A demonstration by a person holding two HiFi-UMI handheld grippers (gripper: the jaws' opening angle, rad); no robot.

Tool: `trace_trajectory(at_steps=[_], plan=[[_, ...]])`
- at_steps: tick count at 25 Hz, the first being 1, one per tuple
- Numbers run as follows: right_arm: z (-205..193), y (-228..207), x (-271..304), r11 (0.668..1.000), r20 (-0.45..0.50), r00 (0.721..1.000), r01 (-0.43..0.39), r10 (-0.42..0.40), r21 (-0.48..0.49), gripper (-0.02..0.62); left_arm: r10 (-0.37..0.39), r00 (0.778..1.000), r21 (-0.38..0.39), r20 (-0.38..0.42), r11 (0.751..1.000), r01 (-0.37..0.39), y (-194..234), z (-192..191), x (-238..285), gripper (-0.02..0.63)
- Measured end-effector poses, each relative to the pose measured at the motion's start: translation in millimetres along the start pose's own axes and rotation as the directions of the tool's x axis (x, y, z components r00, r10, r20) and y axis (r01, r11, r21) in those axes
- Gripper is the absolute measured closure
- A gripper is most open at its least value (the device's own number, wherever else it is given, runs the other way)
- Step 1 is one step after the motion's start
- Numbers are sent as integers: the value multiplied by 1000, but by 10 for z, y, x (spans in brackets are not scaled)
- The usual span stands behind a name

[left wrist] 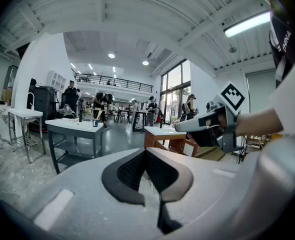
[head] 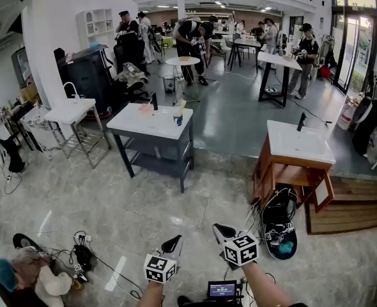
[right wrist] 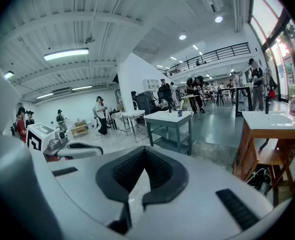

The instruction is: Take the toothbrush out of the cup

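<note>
While left gripper, right gripper hold fingers clenched empty, cup far off on grey table.

The head view looks steeply down toward a distant counter. Both gripper views face that same counter from lower, nearly level, equally far.
</note>
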State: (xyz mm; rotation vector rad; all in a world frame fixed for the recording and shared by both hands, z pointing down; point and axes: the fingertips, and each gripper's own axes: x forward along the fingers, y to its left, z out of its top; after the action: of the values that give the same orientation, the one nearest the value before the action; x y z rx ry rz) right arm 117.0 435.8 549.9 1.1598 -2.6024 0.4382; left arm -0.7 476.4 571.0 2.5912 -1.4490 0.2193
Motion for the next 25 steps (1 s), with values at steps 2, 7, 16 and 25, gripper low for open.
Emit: trace_trajectory(at_steps=[2, 7, 16, 25], plan=[[-7, 17, 16, 1000, -10, 1000, -9, 9, -4, 588, -5, 1000, -11, -1, 1000, 5, 9, 17, 4, 595], [5, 31, 31, 1000, -11, 1000, -26, 26, -12, 588, -15, 1000, -6, 12, 1000, 15, 5, 85, 42, 595], [56, 36, 99, 999, -7, 999, -52, 52, -6, 586, -16, 1000, 20, -4, 1000, 17, 40, 83, 99, 595], [-50, -68, 110, 999, -25, 999, -48, 48, 14, 586, -20, 1000, 7, -12, 1000, 20, -1, 12, 173, 595]])
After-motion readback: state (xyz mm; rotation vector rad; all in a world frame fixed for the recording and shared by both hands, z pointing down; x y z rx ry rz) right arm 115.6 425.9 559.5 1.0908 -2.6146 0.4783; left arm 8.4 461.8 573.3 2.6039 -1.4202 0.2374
